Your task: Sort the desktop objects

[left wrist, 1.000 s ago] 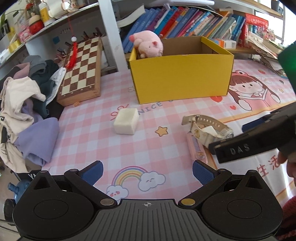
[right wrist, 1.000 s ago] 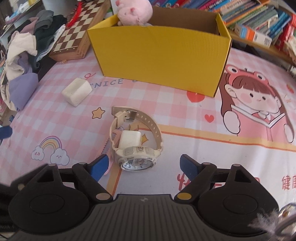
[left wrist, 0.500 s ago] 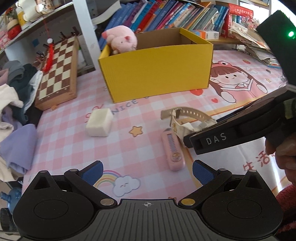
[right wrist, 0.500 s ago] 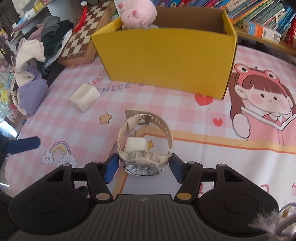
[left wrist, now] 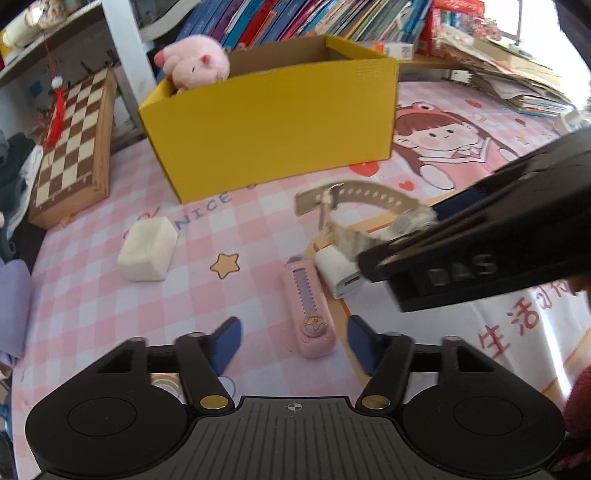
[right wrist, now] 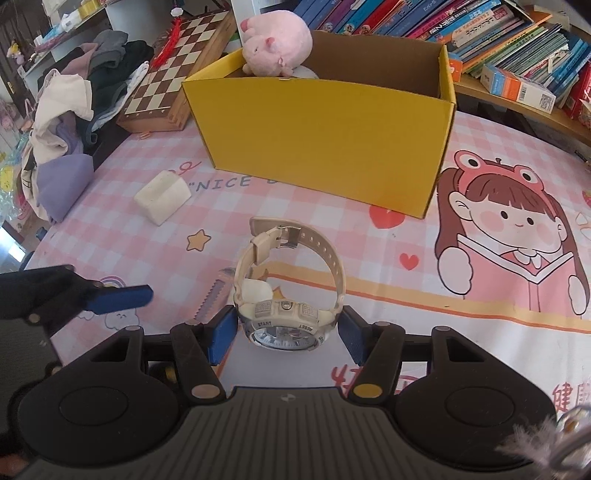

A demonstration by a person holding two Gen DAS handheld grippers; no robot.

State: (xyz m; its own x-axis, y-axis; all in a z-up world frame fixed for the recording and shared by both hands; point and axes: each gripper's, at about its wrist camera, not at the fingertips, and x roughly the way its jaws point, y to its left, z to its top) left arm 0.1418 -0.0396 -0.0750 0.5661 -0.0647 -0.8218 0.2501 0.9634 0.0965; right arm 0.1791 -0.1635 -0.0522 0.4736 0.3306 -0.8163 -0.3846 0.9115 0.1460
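Observation:
My right gripper [right wrist: 286, 338] is shut on the cream wristwatch [right wrist: 286, 317], gripping its case, strap loop pointing away; the watch [left wrist: 354, 218] looks lifted off the mat in the left wrist view. A white charger block [left wrist: 338, 271] lies under it. My left gripper [left wrist: 293, 341] is open and empty, its fingers either side of the near end of a pink utility knife [left wrist: 308, 306]. A white eraser block [left wrist: 147, 249] lies left. The yellow box [left wrist: 273, 125] stands behind, holding a pink plush pig [left wrist: 194, 66].
A chessboard [left wrist: 74, 147] leans at the far left beside a clothes pile [right wrist: 74, 110]. Books [left wrist: 314, 18] line the shelf behind the box. Stacked papers [left wrist: 517, 81] lie far right. The pink cartoon mat [right wrist: 498, 229] covers the desk.
The right gripper closed on the watch and raised it, uncovering the white charger. The left gripper moved forward and right toward the pink knife, its fingers narrowing somewhat.

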